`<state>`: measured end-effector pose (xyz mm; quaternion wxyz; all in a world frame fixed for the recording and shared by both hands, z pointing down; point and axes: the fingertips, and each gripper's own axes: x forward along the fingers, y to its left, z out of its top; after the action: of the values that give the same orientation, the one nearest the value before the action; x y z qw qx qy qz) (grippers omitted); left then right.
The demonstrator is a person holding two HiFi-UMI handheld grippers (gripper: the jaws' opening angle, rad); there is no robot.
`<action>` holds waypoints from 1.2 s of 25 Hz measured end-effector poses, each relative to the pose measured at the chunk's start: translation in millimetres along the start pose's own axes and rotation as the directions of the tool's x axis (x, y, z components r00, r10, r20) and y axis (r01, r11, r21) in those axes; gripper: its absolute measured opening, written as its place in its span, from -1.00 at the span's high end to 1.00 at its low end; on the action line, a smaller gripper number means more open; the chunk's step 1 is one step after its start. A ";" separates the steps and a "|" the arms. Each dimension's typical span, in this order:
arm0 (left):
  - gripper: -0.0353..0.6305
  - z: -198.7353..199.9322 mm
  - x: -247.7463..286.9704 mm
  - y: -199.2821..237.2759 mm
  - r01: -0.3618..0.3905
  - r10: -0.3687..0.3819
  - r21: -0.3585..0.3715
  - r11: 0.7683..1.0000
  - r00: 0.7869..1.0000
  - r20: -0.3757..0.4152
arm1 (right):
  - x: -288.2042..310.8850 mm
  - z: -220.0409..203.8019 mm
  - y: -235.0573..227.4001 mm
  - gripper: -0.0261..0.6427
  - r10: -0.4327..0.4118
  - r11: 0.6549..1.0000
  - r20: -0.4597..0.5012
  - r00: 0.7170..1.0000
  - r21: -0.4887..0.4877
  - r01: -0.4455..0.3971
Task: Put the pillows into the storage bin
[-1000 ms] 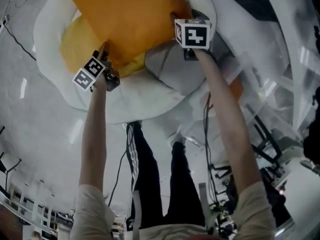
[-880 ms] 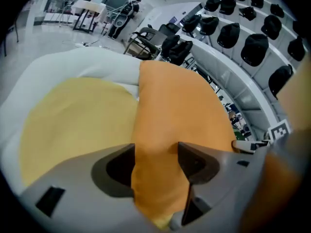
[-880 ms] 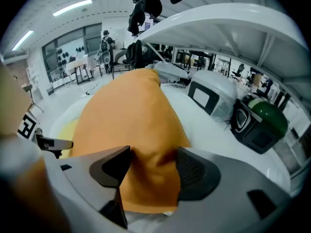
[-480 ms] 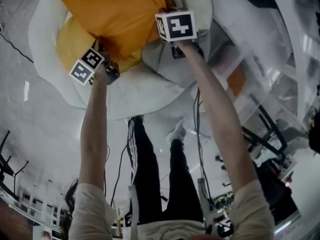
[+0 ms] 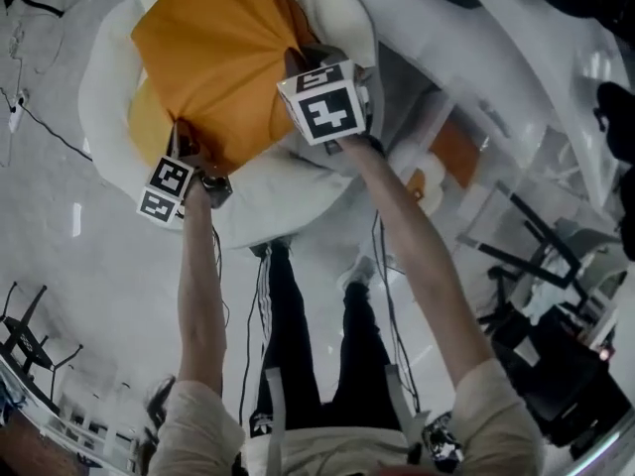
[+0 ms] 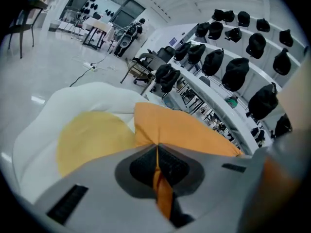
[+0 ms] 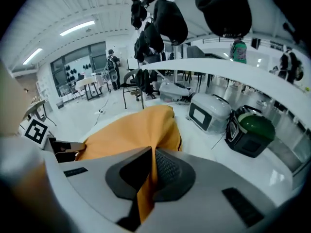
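Since the white storage bin (image 5: 104,77) lies ahead of and below both grippers, the orange pillow (image 5: 213,58) sits over its opening, with its long axis judged to run between the two grips. The yellow pillow (image 5: 147,127) lies inside the bin, partly under the orange one. The left gripper (image 6: 156,154) and the right gripper (image 7: 149,166) are each clamped on the orange pillow's edge, one at each near corner.
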<state>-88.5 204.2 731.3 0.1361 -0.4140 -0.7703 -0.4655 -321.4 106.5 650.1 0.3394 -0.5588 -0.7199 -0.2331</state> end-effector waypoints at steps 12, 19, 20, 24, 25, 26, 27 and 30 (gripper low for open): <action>0.87 -78.7 -120.5 -166.9 0.279 -0.277 0.242 0.929 0.960 -0.044 | -231.8 -98.8 -83.1 0.88 -0.242 0.952 0.195 0.950 0.237 0.194; 0.86 -210.5 -141.4 -291.1 0.507 -0.439 0.316 0.802 0.859 -0.263 | -362.2 -223.1 -186.3 0.88 -0.513 0.812 0.129 0.849 0.394 0.430; 0.87 -229.5 -146.5 -307.0 0.532 -0.449 0.329 0.780 0.843 -0.296 | -380.1 -245.1 -197.0 0.88 -0.543 0.786 0.105 0.833 0.413 0.460; 0.87 -305.4 -171.8 -360.8 0.630 -0.482 0.351 0.693 0.766 -0.425 | -448.0 -325.0 -226.5 0.88 -0.643 0.670 0.026 0.766 0.503 0.546; 0.87 -323.4 -178.3 -371.1 0.653 -0.488 0.352 0.671 0.746 -0.454 | -462.9 -343.3 -230.8 0.88 -0.661 0.643 0.011 0.750 0.523 0.559; 0.86 -340.6 -184.8 -380.4 0.674 -0.492 0.354 0.648 0.725 -0.482 | -476.5 -361.3 -233.9 0.88 -0.676 0.618 -0.004 0.737 0.541 0.570; 0.87 -356.8 -191.3 -389.0 0.694 -0.494 0.359 0.623 0.706 -0.508 | -489.1 -379.1 -235.7 0.88 -0.690 0.594 -0.018 0.724 0.558 0.580; 0.86 -400.8 -210.8 -410.1 0.745 -0.488 0.378 0.549 0.653 -0.579 | -521.5 -429.1 -235.3 0.88 -0.721 0.524 -0.063 0.690 0.603 0.602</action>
<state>-341.7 -328.0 570.2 0.2367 0.0627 -0.9235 -0.2953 -374.3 -600.1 553.3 0.3053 -0.1295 -0.9416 -0.0578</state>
